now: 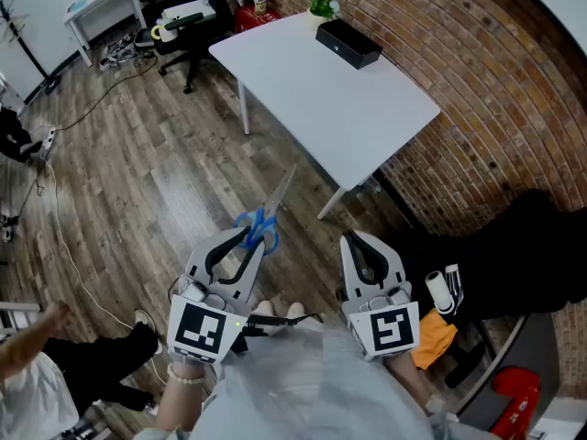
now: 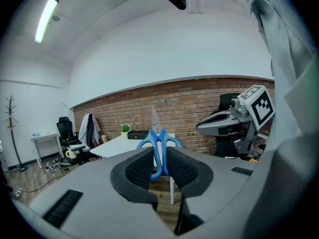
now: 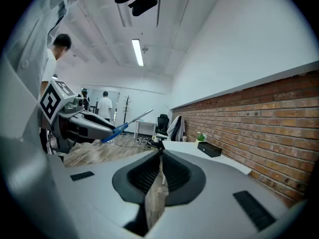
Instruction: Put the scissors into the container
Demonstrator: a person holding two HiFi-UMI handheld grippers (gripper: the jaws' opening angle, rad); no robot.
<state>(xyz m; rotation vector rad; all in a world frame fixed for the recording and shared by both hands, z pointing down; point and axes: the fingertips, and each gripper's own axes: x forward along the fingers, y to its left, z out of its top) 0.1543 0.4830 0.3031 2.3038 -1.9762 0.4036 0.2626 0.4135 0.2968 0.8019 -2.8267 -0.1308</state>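
Blue-handled scissors (image 1: 260,227): held in the air over the floor, well apart from the table. The handles are in the left gripper's jaws and the grey blades point to about 1 o'clock in the head view.
Container (image 1: 348,42): a black box on the far end of the table, at about 1 o'clock from the scissors and well apart from them. It shows small in the left gripper view (image 2: 137,135) and the right gripper view (image 3: 209,149).
Table (image 1: 321,90): white top on white legs, at 12 to 1 o'clock from both grippers, with one edge near the brick wall.
Plant (image 1: 322,5): small and green, at the table's far corner just beyond the container.
Floor (image 1: 156,181): grey-brown wood planks, with a thin cable (image 1: 64,236) trailing across them at 9 o'clock.
Wall (image 1: 459,53): red-brown brick along the right side, with white wall above it in the gripper views.
Room: a black office chair (image 1: 183,21) and a small white desk (image 1: 101,7) stand at 11 o'clock. A ceiling strip light (image 3: 137,52) is lit.
Left gripper (image 1: 248,236): its jaws are closed on the scissors' handles, and the ribbed pads press the blue loops from both sides (image 2: 159,156).
Right gripper (image 1: 362,246): at 3 o'clock of the left one and apart from it. Its jaws are together with nothing between them (image 3: 160,156).
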